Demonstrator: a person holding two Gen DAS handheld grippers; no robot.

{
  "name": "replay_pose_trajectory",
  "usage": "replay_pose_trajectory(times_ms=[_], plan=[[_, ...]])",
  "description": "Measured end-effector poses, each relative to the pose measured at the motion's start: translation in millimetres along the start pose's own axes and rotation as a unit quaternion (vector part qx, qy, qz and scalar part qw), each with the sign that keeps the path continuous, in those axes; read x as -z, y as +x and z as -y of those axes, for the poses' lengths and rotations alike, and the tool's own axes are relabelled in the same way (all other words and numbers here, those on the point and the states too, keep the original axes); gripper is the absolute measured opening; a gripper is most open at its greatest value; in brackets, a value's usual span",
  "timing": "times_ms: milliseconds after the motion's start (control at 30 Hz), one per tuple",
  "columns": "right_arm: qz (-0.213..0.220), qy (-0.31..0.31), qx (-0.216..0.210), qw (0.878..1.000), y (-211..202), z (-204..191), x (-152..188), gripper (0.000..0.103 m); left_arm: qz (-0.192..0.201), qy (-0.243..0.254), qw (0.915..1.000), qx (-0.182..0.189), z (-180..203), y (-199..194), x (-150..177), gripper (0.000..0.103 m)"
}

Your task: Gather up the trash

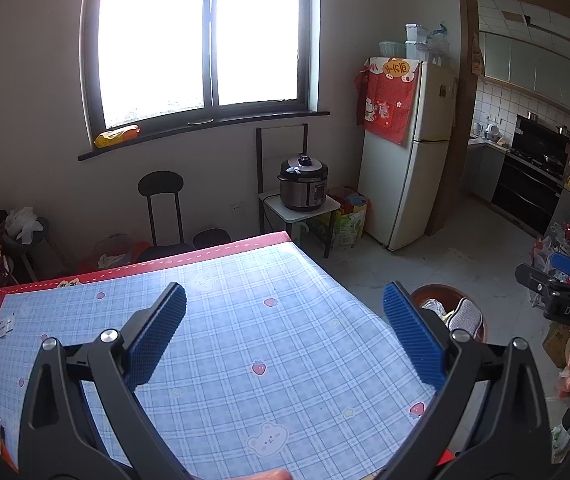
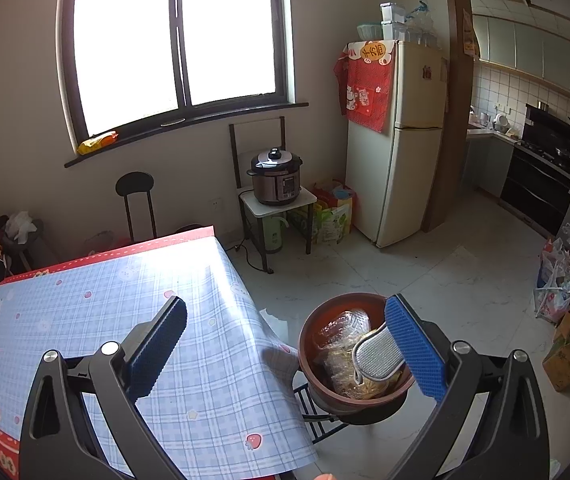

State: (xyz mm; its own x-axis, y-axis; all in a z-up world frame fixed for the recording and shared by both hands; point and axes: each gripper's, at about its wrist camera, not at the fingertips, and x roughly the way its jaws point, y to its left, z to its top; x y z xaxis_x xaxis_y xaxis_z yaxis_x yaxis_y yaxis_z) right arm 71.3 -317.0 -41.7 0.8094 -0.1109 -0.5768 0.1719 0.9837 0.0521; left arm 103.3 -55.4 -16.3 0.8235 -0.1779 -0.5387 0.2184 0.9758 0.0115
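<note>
Brown bin (image 2: 359,360) sits beside table (image 2: 133,320) edge, w/ wrappers and a grey slipper-like item inside. Left gripper (image 1: 285,320) & right gripper (image 2: 287,334): jaws apart, empty. Scan tabletop for leftovers; approach low, square to item.

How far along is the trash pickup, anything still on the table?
Mostly done: the brown bin beside the table already holds plastic wrap and a grey insole-like piece. Nothing in hand: the left tongs and right tongs are open and empty. Left: a small white scrap near the table's far-left edge.
</note>
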Motion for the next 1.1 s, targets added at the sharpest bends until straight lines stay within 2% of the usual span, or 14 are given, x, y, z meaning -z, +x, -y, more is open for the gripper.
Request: replay_pose_trajectory(times_ms=[1100], plan=[[-0.002, -0.001, 0.000, 1.000, 3.1, 0.2, -3.5, 0.098, -0.004, -0.004, 1.0000, -0.001, -4.3, 7.6, -0.4, 0.097]])
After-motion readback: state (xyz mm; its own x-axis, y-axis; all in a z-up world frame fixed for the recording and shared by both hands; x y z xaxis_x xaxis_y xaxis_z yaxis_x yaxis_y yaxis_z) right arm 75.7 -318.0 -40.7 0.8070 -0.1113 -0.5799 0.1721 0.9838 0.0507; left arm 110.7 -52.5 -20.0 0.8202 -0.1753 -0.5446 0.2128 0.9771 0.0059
